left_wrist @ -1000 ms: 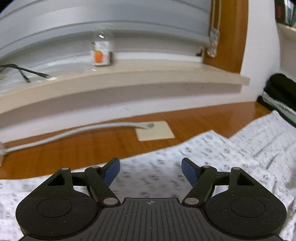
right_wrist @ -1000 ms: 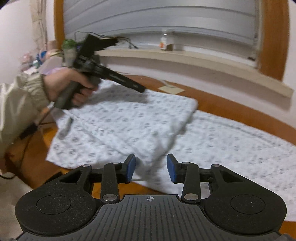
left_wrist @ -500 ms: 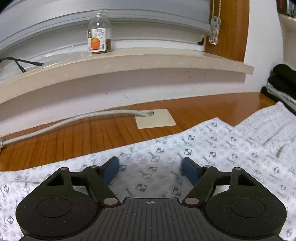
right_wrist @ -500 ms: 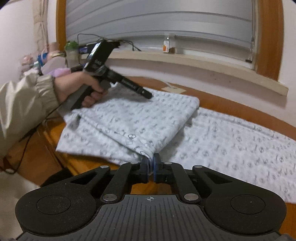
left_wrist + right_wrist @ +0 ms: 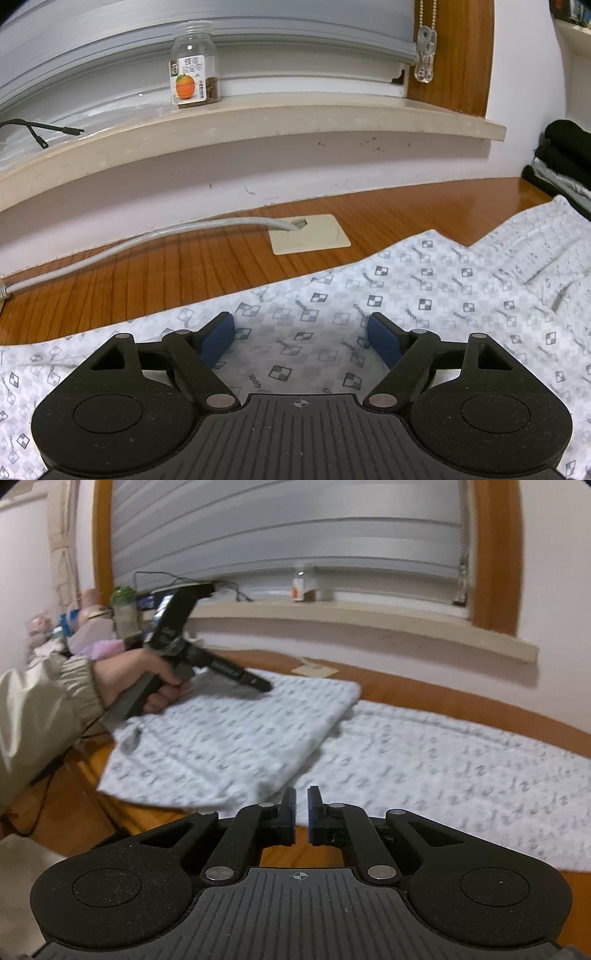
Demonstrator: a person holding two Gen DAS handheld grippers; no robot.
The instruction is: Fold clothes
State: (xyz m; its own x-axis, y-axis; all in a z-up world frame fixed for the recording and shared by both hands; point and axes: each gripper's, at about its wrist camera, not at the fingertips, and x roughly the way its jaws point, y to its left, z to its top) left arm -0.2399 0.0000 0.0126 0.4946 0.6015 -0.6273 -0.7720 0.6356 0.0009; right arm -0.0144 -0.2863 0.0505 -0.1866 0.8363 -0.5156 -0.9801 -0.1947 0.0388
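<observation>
one soft checker-printed garment [image 5: 424, 295] lies folded on glossy wooden table [image 5: 147, 273].

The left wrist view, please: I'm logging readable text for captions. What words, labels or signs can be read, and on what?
"GOOD": printed over and over on the white checker-patterned garment.
Jar label: characters above an orange picture, too small to read surely.
In the right wrist view, white lettering on the left gripper is blurred.

Even indoor light, soft shadows. Left wrist view sharp; right wrist view motion-blurred throughout. Fisheye bends edges, dark corners at 11 o'clock.
</observation>
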